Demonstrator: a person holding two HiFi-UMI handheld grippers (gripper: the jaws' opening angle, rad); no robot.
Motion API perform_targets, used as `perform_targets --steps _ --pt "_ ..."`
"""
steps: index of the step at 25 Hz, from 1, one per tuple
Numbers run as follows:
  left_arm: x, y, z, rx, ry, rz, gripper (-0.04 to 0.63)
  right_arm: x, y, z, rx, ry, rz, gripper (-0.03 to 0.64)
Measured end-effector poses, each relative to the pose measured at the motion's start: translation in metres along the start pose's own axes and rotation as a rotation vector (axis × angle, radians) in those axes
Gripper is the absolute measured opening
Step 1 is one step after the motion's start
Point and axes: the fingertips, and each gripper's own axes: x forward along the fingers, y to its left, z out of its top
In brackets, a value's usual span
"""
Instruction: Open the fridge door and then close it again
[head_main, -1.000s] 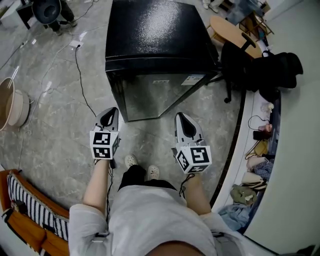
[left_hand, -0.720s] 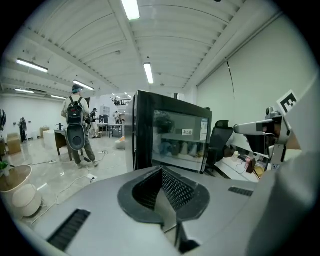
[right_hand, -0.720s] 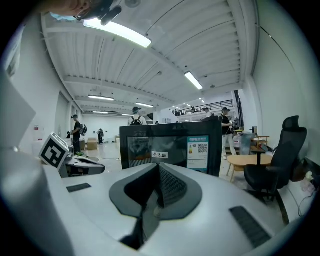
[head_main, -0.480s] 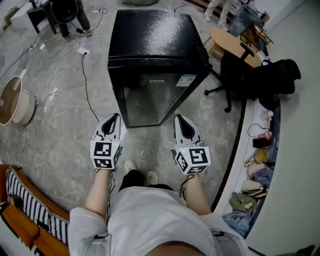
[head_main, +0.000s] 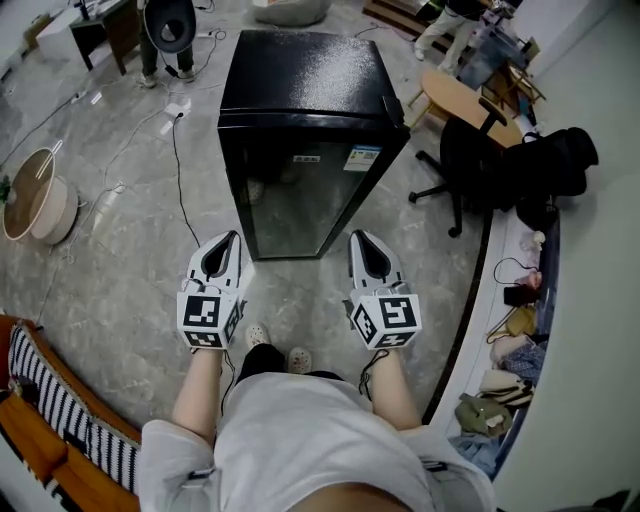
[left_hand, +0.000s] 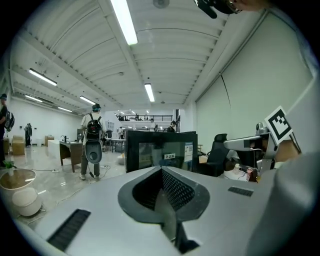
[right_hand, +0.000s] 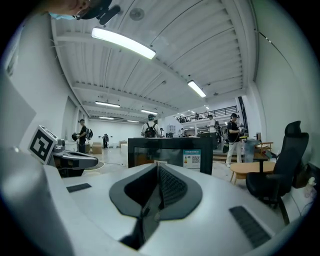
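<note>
On the grey floor a black fridge stands straight ahead of the person, its glass door closed. The left gripper and the right gripper are side by side just short of that door, not touching it. Each has its jaws pressed together on nothing.

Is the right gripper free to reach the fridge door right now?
Probably yes: only bare floor lies between the right gripper and the closed fridge door, though its shut jaws are short of it.
</note>
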Motion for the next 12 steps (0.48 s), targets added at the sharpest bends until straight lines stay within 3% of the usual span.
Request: perform_targets --steps 12 --pt "-0.042 -0.03 0.021 -0.017 -0.096 0.039 0.014 -0.034 -0.002 0.016 -0.015 -0.05 0.048 0.025"
